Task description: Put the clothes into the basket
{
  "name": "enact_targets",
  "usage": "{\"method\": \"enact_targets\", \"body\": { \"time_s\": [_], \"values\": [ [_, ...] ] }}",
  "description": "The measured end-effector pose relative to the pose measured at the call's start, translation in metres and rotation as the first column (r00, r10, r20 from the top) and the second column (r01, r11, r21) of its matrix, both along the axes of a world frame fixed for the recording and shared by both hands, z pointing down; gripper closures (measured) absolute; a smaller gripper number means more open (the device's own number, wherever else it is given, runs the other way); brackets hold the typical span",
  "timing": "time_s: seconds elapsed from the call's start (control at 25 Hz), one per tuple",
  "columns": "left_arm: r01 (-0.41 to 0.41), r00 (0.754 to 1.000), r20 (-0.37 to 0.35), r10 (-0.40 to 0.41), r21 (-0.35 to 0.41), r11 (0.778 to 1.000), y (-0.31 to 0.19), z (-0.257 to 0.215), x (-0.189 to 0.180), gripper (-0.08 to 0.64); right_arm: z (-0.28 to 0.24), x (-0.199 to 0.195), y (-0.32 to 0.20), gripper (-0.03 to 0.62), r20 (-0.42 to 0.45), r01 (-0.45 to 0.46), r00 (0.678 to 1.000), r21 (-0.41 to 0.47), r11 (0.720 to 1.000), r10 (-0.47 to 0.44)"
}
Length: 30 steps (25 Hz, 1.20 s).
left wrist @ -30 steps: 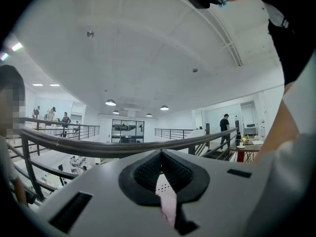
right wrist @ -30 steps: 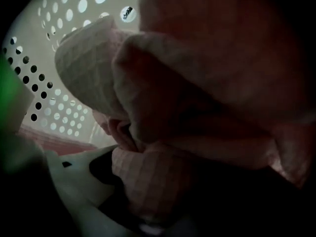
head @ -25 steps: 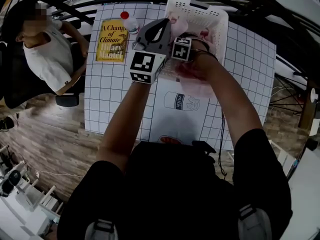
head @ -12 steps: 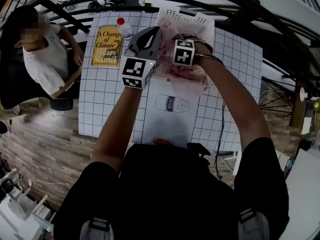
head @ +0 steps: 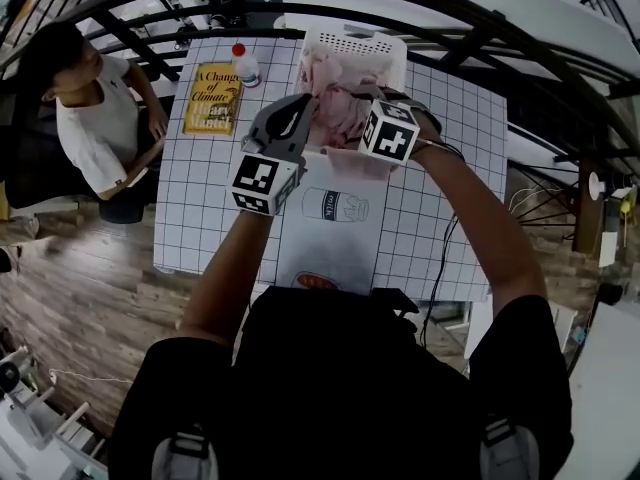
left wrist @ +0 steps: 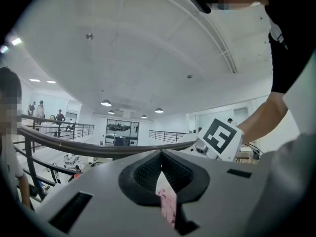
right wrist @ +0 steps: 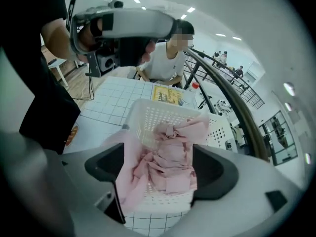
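Note:
A white perforated basket [head: 378,46] stands at the far middle of the gridded table [head: 200,218]. A crumpled pink garment [head: 335,93] fills it, and one part hangs over the near rim. My left gripper [head: 303,108] hovers level at the basket's near left corner. In the left gripper view it [left wrist: 162,174] is shut on a strip of the pink garment [left wrist: 167,204]. My right gripper [right wrist: 158,167] points steeply down over the basket [right wrist: 163,115]. Its jaws stand wide open, and a fold of the pink garment [right wrist: 129,179] rises beside its left jaw. In the head view its marker cube [head: 390,133] hides the jaws.
A yellow book [head: 212,96] and a small red-capped bottle [head: 243,65] lie left of the basket. A milk-carton print [head: 335,206] marks the table's near middle. A person in a white shirt [head: 95,123] sits at the table's left edge. A dark railing [head: 470,13] curves behind.
Both grippers have risen above the basket. The pink garment, earlier bunched on the table in front of the basket under the right gripper, now lies mostly inside it.

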<state>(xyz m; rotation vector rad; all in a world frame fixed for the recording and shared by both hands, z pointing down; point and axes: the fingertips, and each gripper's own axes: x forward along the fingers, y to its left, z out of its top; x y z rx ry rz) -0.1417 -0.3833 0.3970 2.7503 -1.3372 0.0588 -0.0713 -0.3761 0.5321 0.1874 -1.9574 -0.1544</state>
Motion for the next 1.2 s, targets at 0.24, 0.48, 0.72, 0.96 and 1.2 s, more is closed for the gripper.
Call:
{"method": "enact_targets", "body": {
  "time_s": [0.24,0.48,0.72,0.96,1.2],
  "values": [
    [-0.059,0.998,-0.018,0.06,0.015,0.998,0.067,-0.026,0.015,0.557,-0.079,0.009,0.054,0.147,0.252,-0.13,0.961,0.043,0.991,0.116],
    [-0.107,0.993,-0.042,0.109,0.029,0.994,0.104,-0.033,0.029,0.557,-0.136,0.01,0.098,0.172,0.612,-0.271,0.765,0.019,0.962,0.204],
    [-0.185,0.982,-0.043,0.186,0.019,0.983,0.151,-0.041,0.049,0.557,-0.172,0.026,0.152,0.341,0.783,-0.378,0.562,-0.044,0.925,0.267],
    [-0.25,0.968,-0.035,0.25,0.005,0.968,0.192,-0.032,0.064,0.557,-0.175,0.04,0.188,0.51,0.872,-0.44,0.375,-0.133,0.888,0.316],
    [-0.281,0.959,-0.038,0.281,-0.009,0.96,0.214,-0.027,0.073,0.557,-0.172,0.047,0.211,0.574,0.893,-0.475,0.347,-0.097,0.875,0.287]
  ]
}}
